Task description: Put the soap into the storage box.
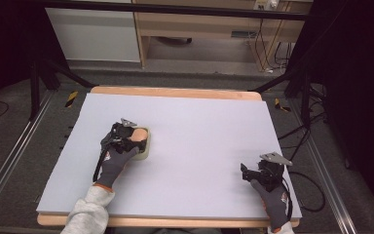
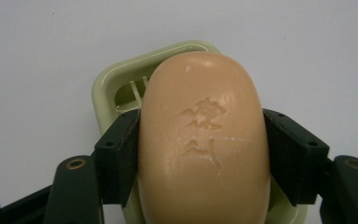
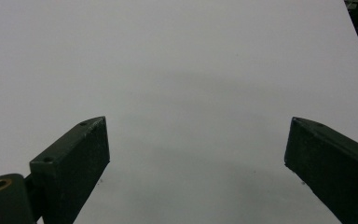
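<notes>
Left hand (image 1: 118,158) reaches fwd over left-centre of counter (image 1: 199,146), wrist angled slightly right. Left claw (image 2: 200,154) pinches soap bar (image 2: 203,140) at both sides, over pale green soap dish (image 2: 116,88). Soap: peach, oval, smooth, w/ worn stamped mark on top. Right claw (image 3: 196,154) near counter's front right corner, spread wide, holding nothing.

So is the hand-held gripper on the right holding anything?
No: the right hand-held gripper has its jaws wide apart over the bare white table, with nothing between them.
</notes>
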A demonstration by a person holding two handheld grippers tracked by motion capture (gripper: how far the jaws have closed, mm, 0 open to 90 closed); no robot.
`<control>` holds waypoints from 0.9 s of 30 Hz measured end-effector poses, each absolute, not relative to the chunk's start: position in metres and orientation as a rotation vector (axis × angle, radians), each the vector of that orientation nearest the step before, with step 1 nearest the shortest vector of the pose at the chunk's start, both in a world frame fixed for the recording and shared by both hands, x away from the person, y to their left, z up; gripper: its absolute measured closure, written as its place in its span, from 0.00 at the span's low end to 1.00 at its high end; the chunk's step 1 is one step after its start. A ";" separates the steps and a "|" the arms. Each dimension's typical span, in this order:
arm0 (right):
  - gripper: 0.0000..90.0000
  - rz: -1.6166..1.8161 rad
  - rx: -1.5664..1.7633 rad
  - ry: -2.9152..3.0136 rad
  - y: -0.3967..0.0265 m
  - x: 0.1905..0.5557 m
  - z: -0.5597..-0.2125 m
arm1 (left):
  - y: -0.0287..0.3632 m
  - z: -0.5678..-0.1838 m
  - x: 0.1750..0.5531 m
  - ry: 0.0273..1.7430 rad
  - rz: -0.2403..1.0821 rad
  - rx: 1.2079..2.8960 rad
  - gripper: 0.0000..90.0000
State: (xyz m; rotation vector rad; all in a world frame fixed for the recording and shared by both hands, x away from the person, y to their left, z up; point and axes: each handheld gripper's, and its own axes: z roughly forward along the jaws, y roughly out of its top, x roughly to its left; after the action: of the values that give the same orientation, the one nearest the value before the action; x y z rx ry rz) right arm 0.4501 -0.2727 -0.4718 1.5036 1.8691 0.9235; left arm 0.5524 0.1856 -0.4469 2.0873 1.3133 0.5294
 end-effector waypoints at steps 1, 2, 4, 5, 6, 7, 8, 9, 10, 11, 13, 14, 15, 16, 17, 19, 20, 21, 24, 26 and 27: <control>0.08 0.924 1.505 1.868 -0.273 0.450 -0.472 | 0.186 -0.448 0.553 1.314 0.532 2.089 0.36; 0.08 0.924 1.505 1.868 -0.273 0.450 -0.472 | 0.185 -0.448 0.553 1.315 0.532 2.092 0.36; 0.08 0.924 1.504 1.868 -0.273 0.450 -0.472 | 0.185 -0.450 0.553 1.318 0.537 2.094 0.36; 0.08 0.924 1.502 1.868 -0.273 0.450 -0.472 | 0.186 -0.450 0.553 1.319 0.537 2.095 0.36; 0.08 0.924 1.502 1.868 -0.273 0.450 -0.472 | 0.186 -0.451 0.553 1.318 0.535 2.094 0.36; 0.08 0.923 1.501 1.866 -0.273 0.450 -0.471 | 0.185 -0.451 0.553 1.317 0.538 2.097 0.36; 0.07 0.923 1.497 1.866 -0.273 0.449 -0.471 | 0.185 -0.451 0.553 1.317 0.541 2.098 0.36; 0.07 0.922 1.500 1.868 -0.273 0.450 -0.471 | 0.184 -0.451 0.553 1.318 0.544 2.098 0.36; 0.07 0.920 1.501 1.870 -0.273 0.450 -0.472 | 0.184 -0.451 0.553 1.318 0.545 2.098 0.36; 0.07 0.919 1.504 1.870 -0.272 0.450 -0.472 | 0.184 -0.451 0.553 1.318 0.545 2.098 0.36; 0.07 0.920 1.503 1.868 -0.272 0.450 -0.472 | 0.184 -0.451 0.553 1.318 0.545 2.098 0.35; 0.07 0.922 1.502 1.867 -0.272 0.450 -0.472 | 0.184 -0.451 0.553 1.319 0.545 2.097 0.35; 0.07 0.922 1.502 1.867 -0.273 0.450 -0.471 | 0.184 -0.451 0.553 1.320 0.546 2.096 0.35; 0.07 0.922 1.505 1.867 -0.273 0.450 -0.471 | 0.184 -0.451 0.553 1.320 0.547 2.096 0.35; 0.07 0.921 1.505 1.868 -0.273 0.450 -0.472 | 0.184 -0.451 0.553 1.320 0.545 2.096 0.35; 0.07 0.921 1.505 1.869 -0.273 0.450 -0.472 | 0.184 -0.451 0.553 1.320 0.544 2.095 0.35; 0.07 0.920 1.505 1.868 -0.273 0.450 -0.472 | 0.184 -0.451 0.553 1.320 0.543 2.094 0.35; 0.07 0.921 1.504 1.868 -0.273 0.450 -0.472 | 0.184 -0.451 0.553 1.319 0.544 2.092 0.35; 0.07 0.922 1.506 1.864 -0.273 0.450 -0.471 | 0.186 -0.447 0.551 1.315 0.556 2.071 0.30; 0.07 0.921 1.504 1.866 -0.273 0.450 -0.471 | 0.190 -0.443 0.549 1.310 0.552 2.050 0.30; 0.07 0.921 1.504 1.866 -0.273 0.450 -0.471 | 0.190 -0.443 0.549 1.310 0.552 2.050 0.30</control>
State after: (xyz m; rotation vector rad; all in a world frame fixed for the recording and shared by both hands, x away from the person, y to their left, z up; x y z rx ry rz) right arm 0.4499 -0.2731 -0.4714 1.5045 1.8656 0.9206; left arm 0.5488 0.1898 -0.4427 2.0496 1.3102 0.5523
